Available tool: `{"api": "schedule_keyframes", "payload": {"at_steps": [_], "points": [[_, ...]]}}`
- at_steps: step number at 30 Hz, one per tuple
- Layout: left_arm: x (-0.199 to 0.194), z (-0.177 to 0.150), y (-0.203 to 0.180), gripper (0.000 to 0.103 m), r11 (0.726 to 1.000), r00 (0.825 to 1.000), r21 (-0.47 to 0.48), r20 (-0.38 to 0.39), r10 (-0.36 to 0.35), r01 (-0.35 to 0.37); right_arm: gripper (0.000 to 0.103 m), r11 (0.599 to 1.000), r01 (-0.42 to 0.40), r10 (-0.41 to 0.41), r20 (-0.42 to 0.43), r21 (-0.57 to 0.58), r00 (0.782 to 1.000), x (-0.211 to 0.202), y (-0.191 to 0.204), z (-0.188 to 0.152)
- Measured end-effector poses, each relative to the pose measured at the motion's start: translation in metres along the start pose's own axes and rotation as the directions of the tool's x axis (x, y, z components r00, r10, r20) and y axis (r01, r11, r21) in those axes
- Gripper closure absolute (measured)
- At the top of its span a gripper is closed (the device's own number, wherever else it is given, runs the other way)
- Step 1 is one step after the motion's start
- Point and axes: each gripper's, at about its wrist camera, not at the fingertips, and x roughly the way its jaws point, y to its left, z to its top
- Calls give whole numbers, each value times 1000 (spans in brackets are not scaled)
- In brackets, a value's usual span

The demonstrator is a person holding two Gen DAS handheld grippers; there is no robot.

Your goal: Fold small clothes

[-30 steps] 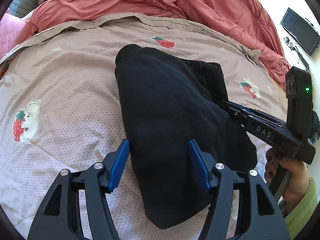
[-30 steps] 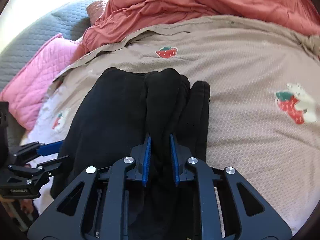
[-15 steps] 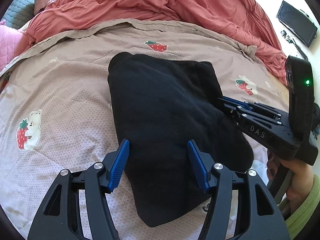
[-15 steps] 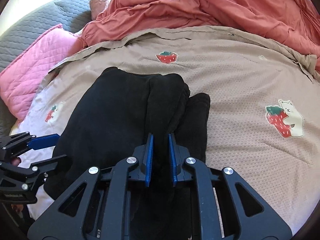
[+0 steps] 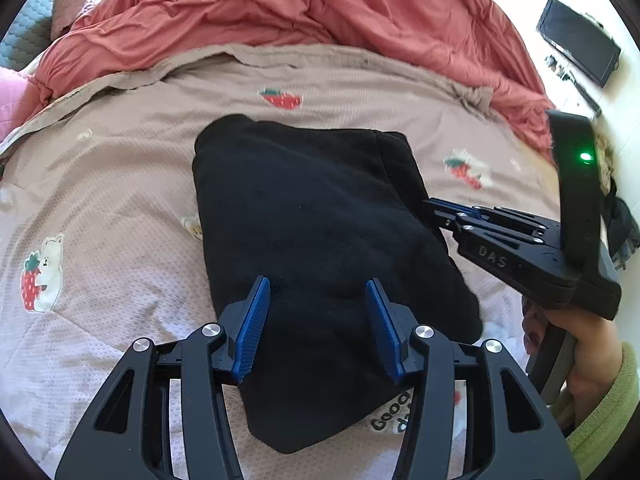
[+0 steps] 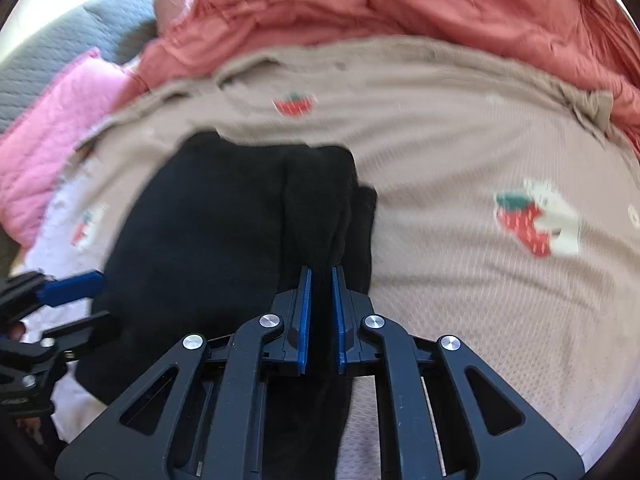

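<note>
A black garment lies partly folded on the beige strawberry-print quilt. My left gripper hovers over its near end, jaws closing with the cloth lying between the blue pads, which do not visibly press on it. My right gripper is shut on a raised fold along the black garment's right side. In the left wrist view the right gripper comes in from the right, held by a hand in a green sleeve. The left gripper shows at the left edge of the blurred right wrist view.
A rumpled red duvet is heaped along the far side. A pink quilted pillow and a grey cushion lie at the far left. White cloth with printed letters peeks from under the garment. A black device sits off the bed.
The left jaws have narrowed over the garment's near end and the left view has pulled back slightly. The right pads have pinched tighter on the fold, and the right view now blurs.
</note>
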Motion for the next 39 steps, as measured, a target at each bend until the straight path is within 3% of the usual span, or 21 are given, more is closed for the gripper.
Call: {"api": "schedule_keyframes", "payload": {"at_steps": [4, 7, 8, 10, 12, 16, 17, 18, 22, 25, 33, 39], "points": [[7, -3, -8, 54, 998, 999, 55, 2, 41, -41, 97, 1000, -4, 5, -14, 26, 1000, 9, -3, -5], [6, -3, -7, 54, 997, 999, 58, 2, 50, -50, 81, 1000, 5, -5, 26, 23, 1000, 0, -3, -6], [4, -4, -5, 54, 997, 999, 54, 2, 48, -48, 71, 1000, 8, -9, 40, 27, 999, -4, -3, -7], [0, -5, -1, 54, 998, 999, 47, 0, 45, -45, 66, 999, 16, -19, 86, 29, 996, -20, -4, -9], [-4, -5, 1, 54, 998, 999, 41, 2, 38, -38, 48, 999, 15, -20, 146, 35, 989, -42, -3, -15], [-21, -9, 4, 53, 1000, 1000, 19, 19, 22, -22, 22, 997, 17, -36, 269, 73, 963, -86, 2, -21], [-28, -10, 3, 51, 999, 999, 27, 32, 26, -27, 16, 997, 16, -40, 304, 82, 952, -98, 5, -23], [-35, -12, 2, 41, 999, 998, 35, 44, 35, -36, 11, 997, 10, -35, 340, 76, 940, -111, 10, -27], [-68, -20, 3, 23, 997, 995, 54, 94, 43, -48, 9, 997, 57, -75, 407, 57, 910, -143, 25, -49], [-94, -29, 4, 6, 996, 989, 58, 136, 65, -73, 9, 996, 60, -78, 389, 59, 918, -156, 33, -68], [-114, -70, 9, 4, 997, 991, 14, 109, 73, -75, 9, 995, 93, -98, 281, 32, 955, -160, 62, -105], [-102, -96, 15, 4, 997, 996, -38, 53, 75, -73, 9, 992, 124, -122, 258, 8, 958, -155, 70, -109]]}}
